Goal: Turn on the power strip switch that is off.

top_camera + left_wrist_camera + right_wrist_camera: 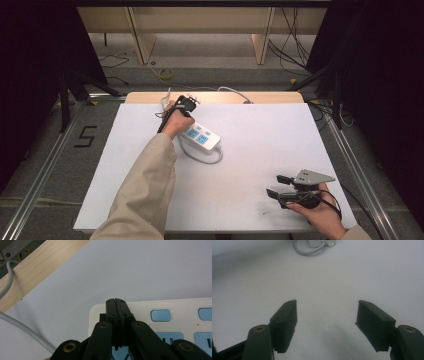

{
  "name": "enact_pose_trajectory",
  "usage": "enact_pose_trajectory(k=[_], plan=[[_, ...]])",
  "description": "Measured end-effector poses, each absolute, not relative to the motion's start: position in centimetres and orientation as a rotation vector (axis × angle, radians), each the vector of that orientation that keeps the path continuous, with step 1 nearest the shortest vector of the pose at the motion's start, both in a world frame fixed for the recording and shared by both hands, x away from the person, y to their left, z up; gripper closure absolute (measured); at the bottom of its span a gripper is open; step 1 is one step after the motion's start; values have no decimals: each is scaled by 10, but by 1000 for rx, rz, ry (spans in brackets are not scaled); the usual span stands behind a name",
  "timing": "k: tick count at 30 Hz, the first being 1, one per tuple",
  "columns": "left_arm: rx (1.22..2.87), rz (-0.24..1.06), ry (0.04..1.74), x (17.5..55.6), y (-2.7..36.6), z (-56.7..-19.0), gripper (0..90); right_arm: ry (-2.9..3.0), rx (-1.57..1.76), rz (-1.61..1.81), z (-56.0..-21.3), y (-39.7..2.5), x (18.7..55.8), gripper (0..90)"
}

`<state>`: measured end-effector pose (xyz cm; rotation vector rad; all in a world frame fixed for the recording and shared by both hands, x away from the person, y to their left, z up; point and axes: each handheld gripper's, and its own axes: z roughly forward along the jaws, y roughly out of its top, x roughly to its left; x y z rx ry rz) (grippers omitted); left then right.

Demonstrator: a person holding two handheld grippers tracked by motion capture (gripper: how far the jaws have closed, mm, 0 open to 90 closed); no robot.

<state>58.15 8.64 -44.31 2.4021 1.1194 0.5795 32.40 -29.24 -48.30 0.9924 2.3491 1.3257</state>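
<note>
A white power strip (pixel 202 136) with blue sockets and blue switches lies on the white tabletop (pixel 250 150), left of the middle. Its grey cable (pixel 209 159) loops around its near end. A person's left hand (pixel 176 124) holds the left gripper at the strip's far-left end. In the left gripper view the left gripper (pixel 116 300) is shut, its jaws pressed together with nothing seen between them, right over the rounded end of the strip (pixel 175 312). The right gripper (pixel 273 184) rests near the front right of the table, open and empty (pixel 327 308).
A wooden table edge (pixel 42 265) runs along the far side, and a grey cable (pixel 25 331) crosses it. In the right gripper view the strip's cable loop (pixel 308 251) lies far ahead. Metal rails and floor cables surround the table.
</note>
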Motion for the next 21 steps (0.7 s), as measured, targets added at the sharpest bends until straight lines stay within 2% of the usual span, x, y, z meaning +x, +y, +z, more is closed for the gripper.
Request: enact_pose_trajectory(k=[21], plan=[[2389, 574, 1139, 582, 85, -445, 899, 2351, 994, 1324, -483, -292, 324, 337]])
